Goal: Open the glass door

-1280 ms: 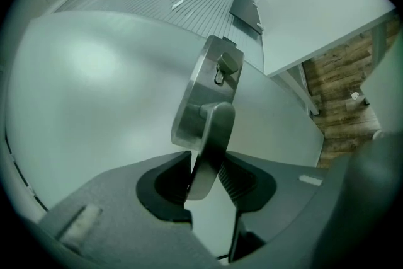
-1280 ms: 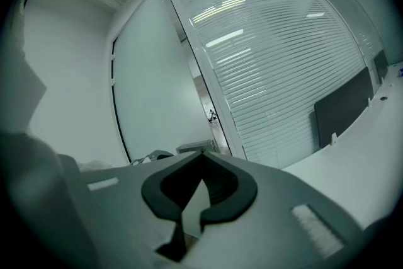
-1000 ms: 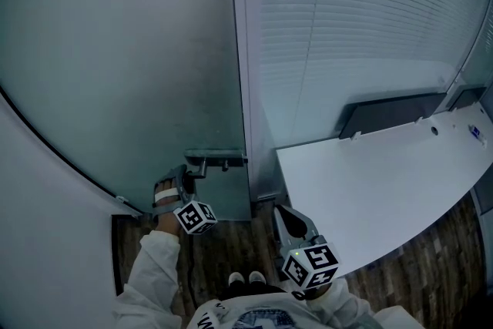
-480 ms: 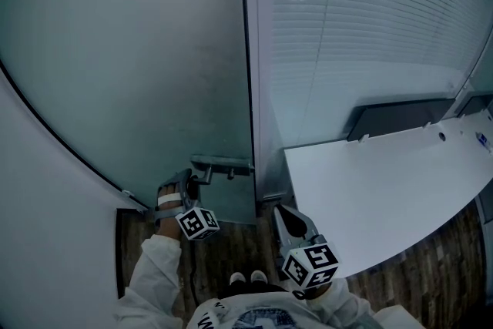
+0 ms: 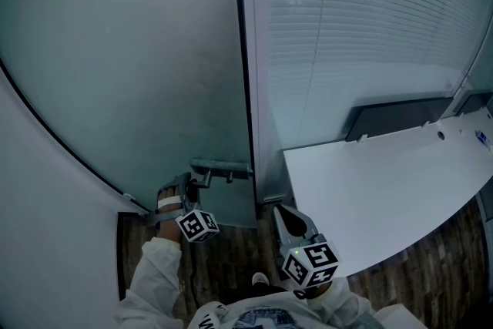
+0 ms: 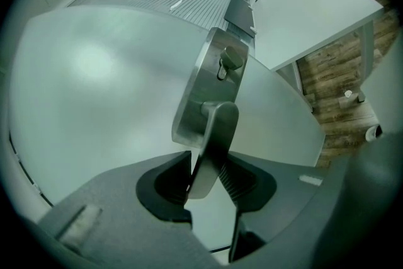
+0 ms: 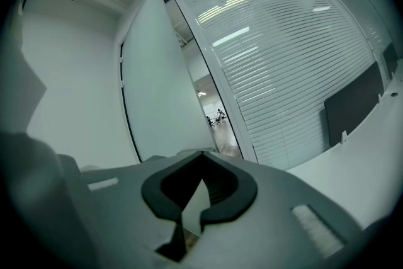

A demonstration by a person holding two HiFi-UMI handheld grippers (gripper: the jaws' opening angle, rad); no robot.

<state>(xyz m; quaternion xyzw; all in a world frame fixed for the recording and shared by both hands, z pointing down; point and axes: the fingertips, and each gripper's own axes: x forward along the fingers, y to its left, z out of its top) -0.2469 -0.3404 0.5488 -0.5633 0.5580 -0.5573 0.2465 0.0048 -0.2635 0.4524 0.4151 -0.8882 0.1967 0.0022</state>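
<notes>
Head view: glass door [image 5: 139,73] is now seen cracked open ahead of left gripper [image 6: 211,176], which is clamped on lever handle [image 6: 214,135]; right gripper [image 7: 192,198] is held narrow, empty; opening judged begun.

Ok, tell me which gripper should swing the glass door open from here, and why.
Left. The left gripper has its jaws clamped on the lever handle, so it only has to swing the glass door. The right gripper is empty, low beside the white desk, off the door.
</notes>
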